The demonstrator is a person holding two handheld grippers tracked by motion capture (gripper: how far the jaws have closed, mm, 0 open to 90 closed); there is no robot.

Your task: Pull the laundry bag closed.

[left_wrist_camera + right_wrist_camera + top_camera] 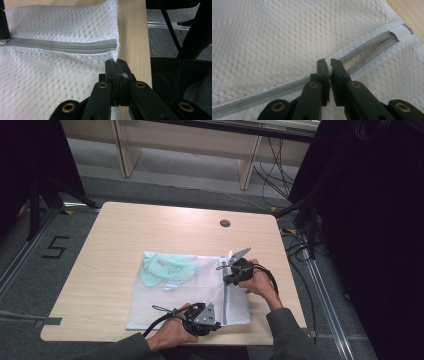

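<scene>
A white mesh laundry bag (185,292) lies flat on the light wooden table (115,245), toward the person's edge and a little right of the middle. Through the mesh at its far left corner a pale green garment (165,270) shows, folded inside. A grey zipper (226,300) runs along the bag's right side, from the near edge toward the far edge.

The left gripper (212,324) sits at the near right corner of the bag, held in the left hand (172,332). In the left gripper view its jaws are clenched on the bag's white corner edge (117,60), just beyond the closed end of the zipper (65,46); a scrap of white fabric shows pinched between the pads. The table's edge and the floor lie just to the right of that corner.

The right gripper (229,276) rests on the zipper line farther up the bag, held in the right hand (260,282). In the right gripper view its jaws are clamped on a small white zipper pull (329,68). Beyond the jaws the zipper's two grey sides (369,51) stand apart as far as the white end tab (400,32); behind the jaws they lie joined.

Nothing lies on the bag between the two grippers. A round grey cable grommet (225,223) sits in the tabletop well beyond the bag. Black cables (295,247) trail on the floor at the right, and a number five (54,247) is marked on the floor at the left.
</scene>
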